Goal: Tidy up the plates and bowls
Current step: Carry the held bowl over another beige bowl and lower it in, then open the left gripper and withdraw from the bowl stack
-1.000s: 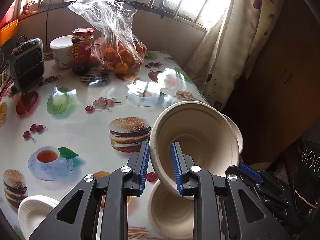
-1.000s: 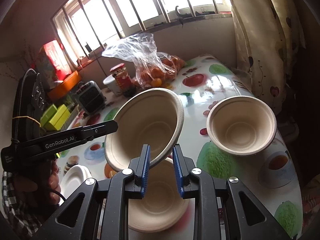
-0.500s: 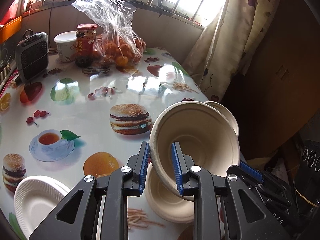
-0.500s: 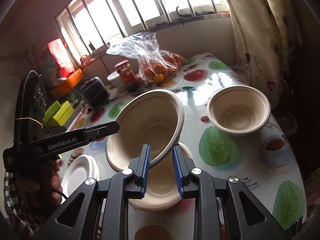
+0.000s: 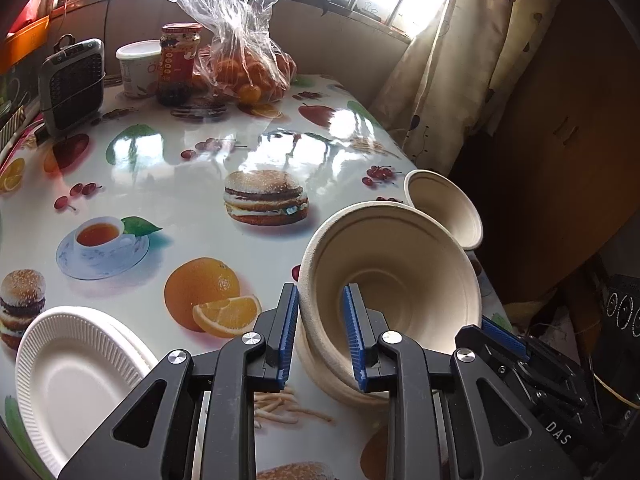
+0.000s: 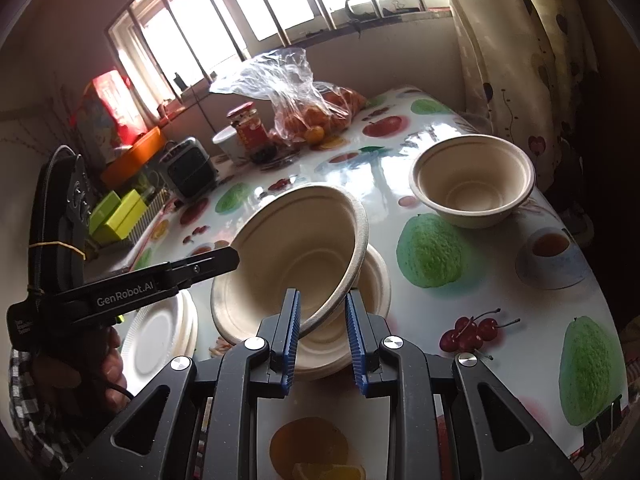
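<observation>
Tilted bowl, pinched on both sides, just above its mate

I have the left gripper point(image 5: 322, 330) clamped on one side of the bowl's point(image 5: 394, 276) rim and the right gripper point(image 6: 322, 330) clamped on the opposite side, with the bowl tipped steeply over the lower bowl point(image 6: 374, 280) on the table point(image 5: 192, 168). My worry: if I let go while it sits this crooked, it may jam on the lower rim or skid it toward the near edge. The spare bowl point(image 6: 474, 186) and plates point(image 5: 76, 372) sit apart.
</observation>
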Motion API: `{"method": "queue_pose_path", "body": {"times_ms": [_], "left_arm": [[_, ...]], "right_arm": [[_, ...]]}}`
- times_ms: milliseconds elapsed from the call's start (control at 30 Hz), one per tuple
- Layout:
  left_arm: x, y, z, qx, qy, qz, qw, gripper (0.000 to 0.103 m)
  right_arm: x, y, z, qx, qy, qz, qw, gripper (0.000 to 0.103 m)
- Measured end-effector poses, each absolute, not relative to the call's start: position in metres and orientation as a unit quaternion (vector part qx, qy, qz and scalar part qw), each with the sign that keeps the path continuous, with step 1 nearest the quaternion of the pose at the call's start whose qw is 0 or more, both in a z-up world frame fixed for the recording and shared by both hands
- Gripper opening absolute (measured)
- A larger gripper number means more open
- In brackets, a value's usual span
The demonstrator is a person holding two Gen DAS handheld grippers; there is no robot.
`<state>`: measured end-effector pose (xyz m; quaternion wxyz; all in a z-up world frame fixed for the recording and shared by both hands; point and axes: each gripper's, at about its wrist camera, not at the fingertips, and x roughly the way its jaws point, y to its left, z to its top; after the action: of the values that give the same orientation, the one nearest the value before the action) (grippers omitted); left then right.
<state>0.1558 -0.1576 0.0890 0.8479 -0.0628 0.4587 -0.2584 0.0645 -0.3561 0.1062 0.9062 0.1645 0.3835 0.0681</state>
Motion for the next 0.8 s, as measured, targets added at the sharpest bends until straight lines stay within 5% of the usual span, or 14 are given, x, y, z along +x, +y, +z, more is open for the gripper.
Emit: {"method": "queue_pose_path", "body": {"times_ms": [800], "left_arm": [[0.151, -0.166, 0.071, -0.046, 0.483, -0.249, 0.838, 0.024]], "right_arm": [[0.06, -0.356, 0.088, 0.159, 0.407, 0.053, 0.898, 0.024]]}}
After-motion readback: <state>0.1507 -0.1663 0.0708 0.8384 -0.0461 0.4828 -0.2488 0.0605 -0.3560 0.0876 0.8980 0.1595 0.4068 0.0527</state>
